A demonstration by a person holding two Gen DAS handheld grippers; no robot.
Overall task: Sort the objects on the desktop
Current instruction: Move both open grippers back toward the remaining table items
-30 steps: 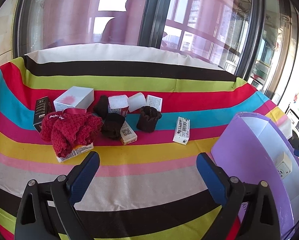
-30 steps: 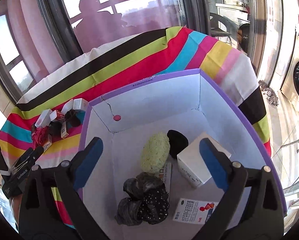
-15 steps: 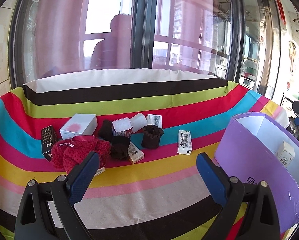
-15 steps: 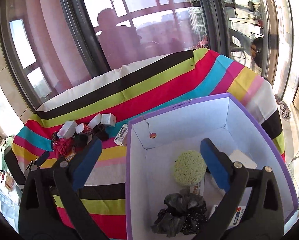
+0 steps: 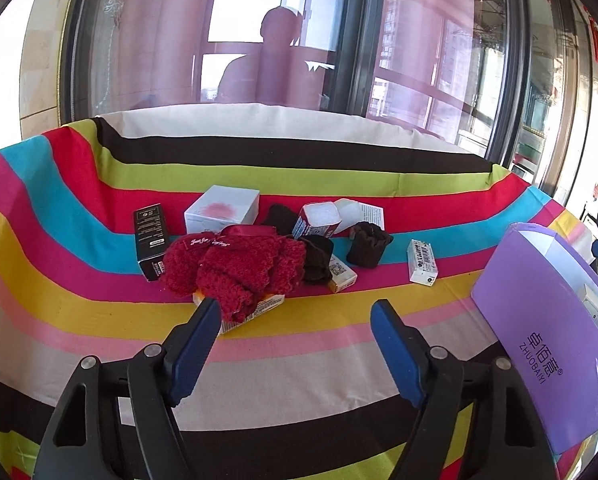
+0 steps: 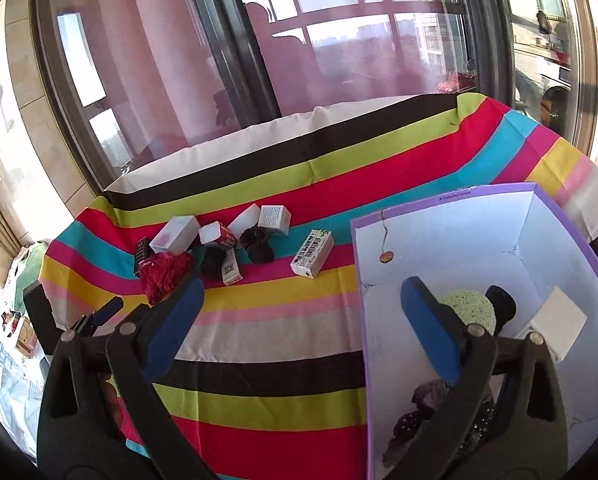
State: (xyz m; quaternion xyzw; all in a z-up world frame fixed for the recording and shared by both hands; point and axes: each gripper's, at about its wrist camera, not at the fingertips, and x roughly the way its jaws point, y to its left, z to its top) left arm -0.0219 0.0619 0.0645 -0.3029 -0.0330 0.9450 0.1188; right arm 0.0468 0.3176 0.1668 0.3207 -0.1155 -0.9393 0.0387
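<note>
Two tongs, both gaping with nothing between their blue pads: the left tongs (image 5: 295, 316) hang over the near stripes of the table (image 5: 299, 364), the right tongs (image 6: 299, 300) straddle the near-left wall of the bin (image 6: 361, 320); one purple bin stands at the table's right end, its outer face printed "ZHUOBAIYI" beneath Chinese characters; inside it lie one green puff (image 6: 469, 308), one black lump (image 6: 501, 304) touching it, one white box (image 6: 559, 322) against the right wall and one dark spangled cloth (image 6: 419, 416) at the near end; the unsorted pile sits mid-table, well apart from the bin – one red knit (image 5: 235, 268) draped over a flat orange-edged pack (image 5: 259, 308), one black carton (image 5: 151, 240) at its left, one white cube (image 5: 223, 210) with a pink blot behind; three dark brown knit pieces, the clearest a cuff (image 5: 367, 246) standing upright; one red-and-white carton (image 5: 319, 218), two small white boxes behind it, one QR-coded box (image 5: 341, 274), and one barcoded box (image 5: 421, 260) lying alone toward the bin; a ribbon on the knit bears script too small to read.
</note>
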